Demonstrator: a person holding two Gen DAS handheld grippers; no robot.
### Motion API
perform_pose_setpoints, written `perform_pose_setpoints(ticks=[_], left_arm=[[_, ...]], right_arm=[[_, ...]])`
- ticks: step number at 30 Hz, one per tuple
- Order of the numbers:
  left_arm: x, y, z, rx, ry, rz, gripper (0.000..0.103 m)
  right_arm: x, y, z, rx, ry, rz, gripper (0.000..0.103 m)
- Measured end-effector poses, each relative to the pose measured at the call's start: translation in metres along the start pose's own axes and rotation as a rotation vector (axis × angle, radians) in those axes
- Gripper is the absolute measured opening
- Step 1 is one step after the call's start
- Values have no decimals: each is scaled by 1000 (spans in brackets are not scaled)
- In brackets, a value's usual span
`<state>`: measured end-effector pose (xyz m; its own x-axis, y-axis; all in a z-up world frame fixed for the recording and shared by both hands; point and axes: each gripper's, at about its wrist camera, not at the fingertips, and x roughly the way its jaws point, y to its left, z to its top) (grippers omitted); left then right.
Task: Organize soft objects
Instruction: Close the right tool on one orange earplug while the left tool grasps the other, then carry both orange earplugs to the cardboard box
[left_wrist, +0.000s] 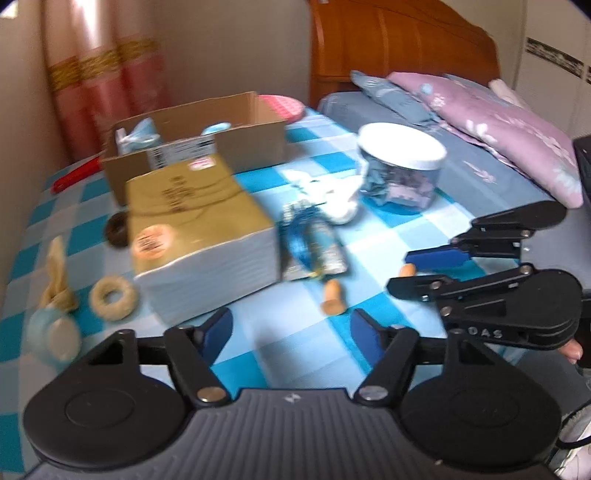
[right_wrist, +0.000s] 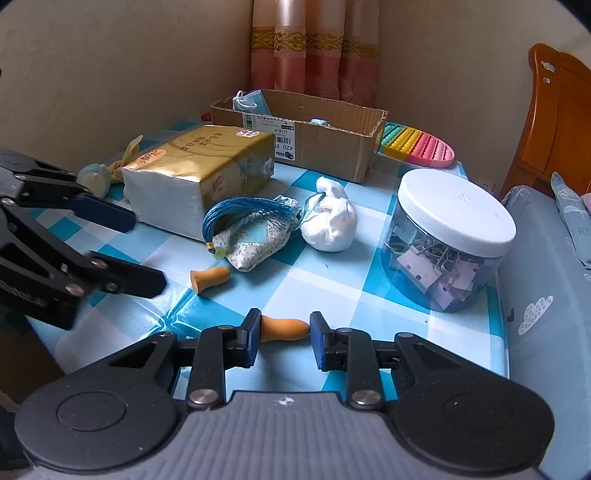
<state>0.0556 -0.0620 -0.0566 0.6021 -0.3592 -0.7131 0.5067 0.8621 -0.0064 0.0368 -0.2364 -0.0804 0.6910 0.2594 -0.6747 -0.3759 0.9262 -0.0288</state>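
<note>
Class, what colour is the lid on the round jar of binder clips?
White; the jar's lid shows best in the right wrist view.

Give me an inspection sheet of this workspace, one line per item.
Surface: blue checked tablecloth, beside a bed.
Job's things: one orange earplug gripped; second earplug lying loose; white cloth bundle, patterned pouch, tissue pack; cardboard box open at the back.
Clutter: clip jar, pop-it toy, foam ring.
Grippers: right hand-held gripper shut on the earplug; left hand-held gripper open, nothing between its pads.
Cables: blue cord coil on the pouch.
Surroundings: curtain, wooden headboard, pillows.
</note>
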Motion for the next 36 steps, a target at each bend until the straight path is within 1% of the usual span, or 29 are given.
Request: perform_pose_setpoints(ticks=[3,4,7,9,10,11,12,14,18,19,23,28,34,36], left_arm=[[6,-8,3,22,2,-20,59],[8,-9,4,26,5,-24,55],[13,-12,5,34,7,-33,52],[17,-13,5,37,11,-38,49],[18,-14,6,40,12,-44,46],[21,-15,6,41,14,-49,46],[23,-16,7,43,17,-53,45],[26,-17,8,47,25,-56,40],[32,-21,8,58,26,-55,39],[33,-22,7,62,25,-55,38],[34,-21,8,52,19,-68,25],[34,-17,9,38,18,-66,14],[32,-14,7,37,23,-69,14],[31,-12,7,36,24,-70,14]], right_arm=[[-1,-1,-2,-7,-2,12,37],[-2,-1,-2,-10,-3,16,38],[-4,-3,-4,-13,-4,35,41],[-5,-4,-6,-14,-6,39,52],[-5,-5,-7,-14,-7,40,53],[-6,-5,-8,-13,-9,45,54],[-6,-6,-9,-11,-12,49,54],[-7,-6,-9,-10,-13,51,54],[-8,-5,-11,-14,-19,58,56],[-8,-5,-11,-14,-20,58,56],[-7,-5,-10,-8,-20,61,56],[-6,-6,-10,-2,-21,62,55],[-3,-3,-6,-5,-18,56,53],[-3,-2,-5,-8,-16,45,46]])
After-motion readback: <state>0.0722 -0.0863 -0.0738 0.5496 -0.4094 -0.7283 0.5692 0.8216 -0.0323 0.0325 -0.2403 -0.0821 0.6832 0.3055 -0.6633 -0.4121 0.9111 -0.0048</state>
